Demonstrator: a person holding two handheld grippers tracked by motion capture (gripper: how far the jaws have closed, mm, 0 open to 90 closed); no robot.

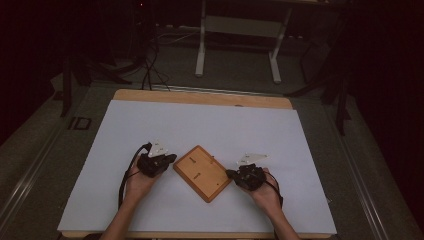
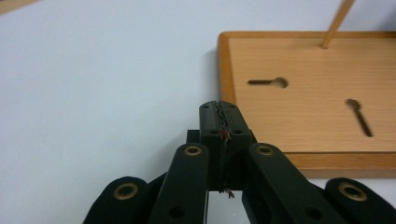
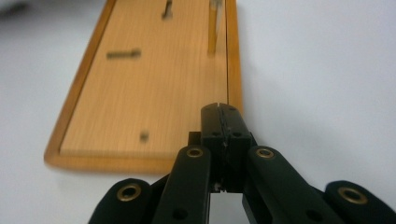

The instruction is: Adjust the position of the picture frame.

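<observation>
Grippers first: from the high view I've got my left gripper (image 1: 170,159) on one side of a wooden board (image 1: 202,173) and my right gripper (image 1: 231,174) on the other, both sitting low on the white table cover (image 1: 200,125), each with a hand (image 1: 137,180) behind it. The board lies flat near the front middle of the table, turned so it reads as a diamond from up there, and it sits between the two grippers with each one just beside a corner.

That overhead shot is too dim and small to say anything about the jaws. The gripper views sort that out. In the left gripper view the left gripper (image 2: 219,105) has its jaws pressed together with nothing between them, tip right by the raised rim of the board (image 2: 317,102). Same story in the right gripper view: right gripper (image 3: 219,108) closed up on nothing, tip over the board's (image 3: 149,84) near edge.

Stuff I only catch up close: the board has a darker raised frame around a paler panel, and two keyhole-shaped slots (image 2: 268,83) cut into it, sharp in the left gripper view and blurry in the right one. There's also a thin wooden stick (image 2: 337,22) standing up from the panel near the far edge; in the right gripper view it shows as an upright peg (image 3: 213,28) next to the rim.

Only the high view gives me the room: a white-legged desk frame (image 1: 240,45) on the floor beyond the table.
</observation>
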